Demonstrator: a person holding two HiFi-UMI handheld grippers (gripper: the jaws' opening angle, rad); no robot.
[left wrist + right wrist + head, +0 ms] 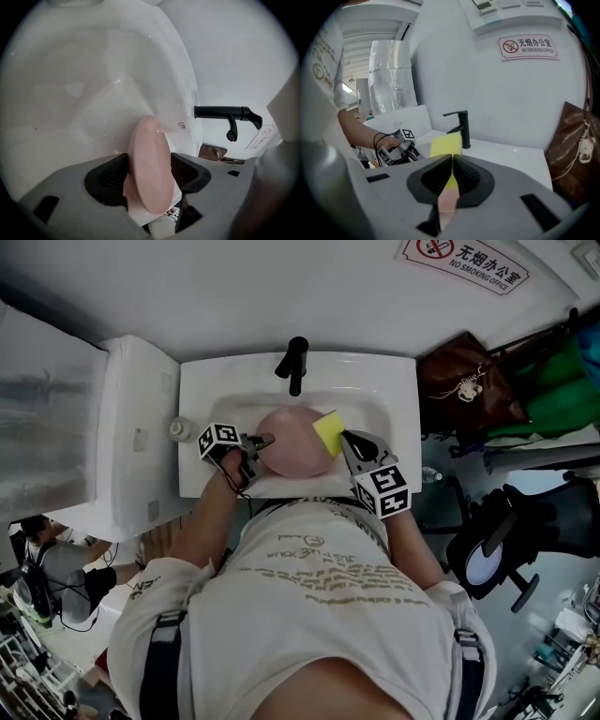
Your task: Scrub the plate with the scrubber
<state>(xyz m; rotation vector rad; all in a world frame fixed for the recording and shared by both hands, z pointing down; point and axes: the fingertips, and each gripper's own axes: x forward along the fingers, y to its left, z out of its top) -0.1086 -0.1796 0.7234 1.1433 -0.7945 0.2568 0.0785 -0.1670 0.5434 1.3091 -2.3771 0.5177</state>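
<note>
Round pink plate (295,444) in the white ceramic sink (389,409), black metal faucet (296,362) at its 12 o'clock
Left gripper (266,440) at the plate's 9 o'clock, its fingers (108,176) released and spread wide with the rim between them; right gripper (347,439) at 3 o'clock, fingers (437,177) clenched on the yellow sponge scrubber (328,430); the scrubber sits at the plate's 2 o'clock edge.

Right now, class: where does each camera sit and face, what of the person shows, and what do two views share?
Head view: on the head, facing steeply down into the white ceramic sink; chest, forearms, left hand-held gripper, right hand-held gripper.
Left gripper view: on that gripper, facing the round pink plate between its jaws; body unclear.
Right gripper view: on that gripper, facing across the sink past its yellow sponge scrubber; left forearm.
All share the black tap.
</note>
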